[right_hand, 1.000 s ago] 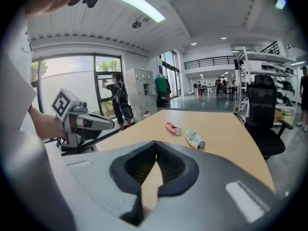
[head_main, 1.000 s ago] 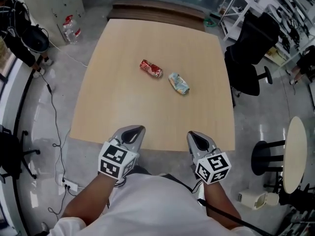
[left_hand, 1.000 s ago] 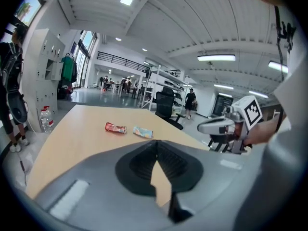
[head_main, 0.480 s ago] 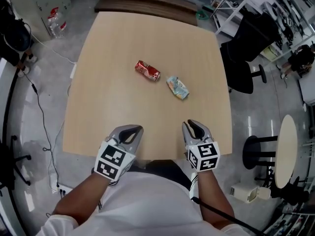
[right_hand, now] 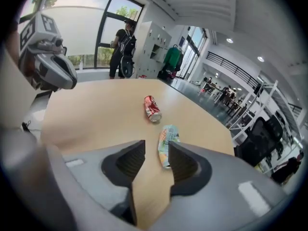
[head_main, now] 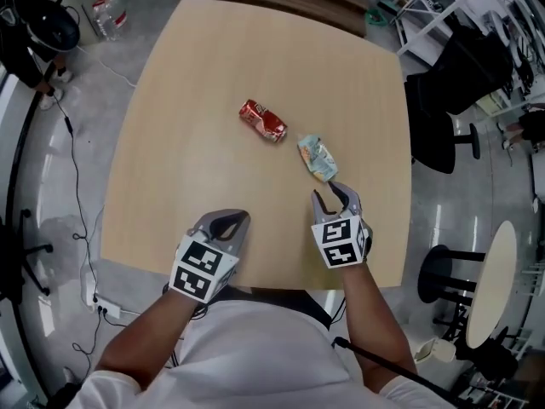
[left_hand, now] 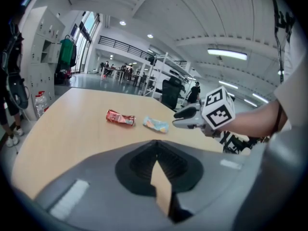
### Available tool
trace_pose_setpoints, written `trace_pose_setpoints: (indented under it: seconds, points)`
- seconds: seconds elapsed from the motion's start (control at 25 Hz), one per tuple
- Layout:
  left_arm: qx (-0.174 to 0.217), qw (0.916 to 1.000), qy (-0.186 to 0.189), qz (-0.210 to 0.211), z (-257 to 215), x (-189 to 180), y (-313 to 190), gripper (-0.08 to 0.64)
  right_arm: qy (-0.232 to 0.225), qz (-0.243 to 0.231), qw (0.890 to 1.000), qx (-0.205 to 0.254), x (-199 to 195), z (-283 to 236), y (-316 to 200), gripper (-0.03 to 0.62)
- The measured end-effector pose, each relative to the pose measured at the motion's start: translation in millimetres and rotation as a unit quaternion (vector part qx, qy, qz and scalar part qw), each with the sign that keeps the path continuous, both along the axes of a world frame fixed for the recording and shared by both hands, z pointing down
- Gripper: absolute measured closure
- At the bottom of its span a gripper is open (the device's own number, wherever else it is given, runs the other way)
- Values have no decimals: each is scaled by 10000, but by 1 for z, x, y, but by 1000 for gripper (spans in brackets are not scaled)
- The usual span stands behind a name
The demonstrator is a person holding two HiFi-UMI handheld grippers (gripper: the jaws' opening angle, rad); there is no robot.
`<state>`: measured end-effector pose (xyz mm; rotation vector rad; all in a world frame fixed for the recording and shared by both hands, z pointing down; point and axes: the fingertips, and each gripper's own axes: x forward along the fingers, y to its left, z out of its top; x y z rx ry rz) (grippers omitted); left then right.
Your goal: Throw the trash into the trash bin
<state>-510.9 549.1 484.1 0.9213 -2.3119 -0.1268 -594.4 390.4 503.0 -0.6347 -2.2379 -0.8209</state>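
Observation:
A crushed red can (head_main: 263,119) and a crumpled pale wrapper (head_main: 317,158) lie near the middle of the wooden table (head_main: 170,160). My right gripper (head_main: 333,196) hovers just short of the wrapper. Its jaws have just been opening and stand open, with nothing between them. In the right gripper view the wrapper (right_hand: 165,143) lies right ahead of the gap and the can (right_hand: 152,109) lies farther off. My left gripper (head_main: 228,221) is over the table's near edge, jaws shut and empty. The left gripper view shows the can (left_hand: 120,118), the wrapper (left_hand: 156,124) and the right gripper (left_hand: 185,119). No trash bin is in view.
A black office chair (head_main: 451,83) stands off the table's right side, and a round white table (head_main: 498,271) lies nearer on the right. Cables and a water bottle (head_main: 109,11) lie on the floor at the left. A person (right_hand: 122,44) stands by the windows.
Both grippers have come forward from the table's near edge. The right one went farther, up to the wrapper, rolled, and its jaws parted. The left stays shut.

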Motion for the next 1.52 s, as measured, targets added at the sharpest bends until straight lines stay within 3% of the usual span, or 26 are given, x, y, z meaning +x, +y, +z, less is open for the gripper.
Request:
trace_pose_setpoints:
  seconds: [0.28, 0.72, 0.92, 1.24, 1.52]
  points:
    - [-49, 9988, 213, -441, 11, -13, -3, 552, 436, -629, 9906, 1138, -47, 68, -8, 344]
    - [-24, 9965, 407, -724, 22, -10, -10, 552, 571, -990, 9758, 1863, -68, 107, -3, 318]
    - [-38, 9962, 454, -738, 25, -6, -11, 552, 758, -1016, 9768, 1723, -78, 111, -3, 300]
    - [-1, 9956, 549, -753, 27, -5, -11, 552, 1482, -873, 9829, 661, -83, 112, -8, 301]
    - [-17, 9965, 473, -692, 20, -8, -14, 552, 1292, -910, 9855, 619, -95, 95, -14, 408]
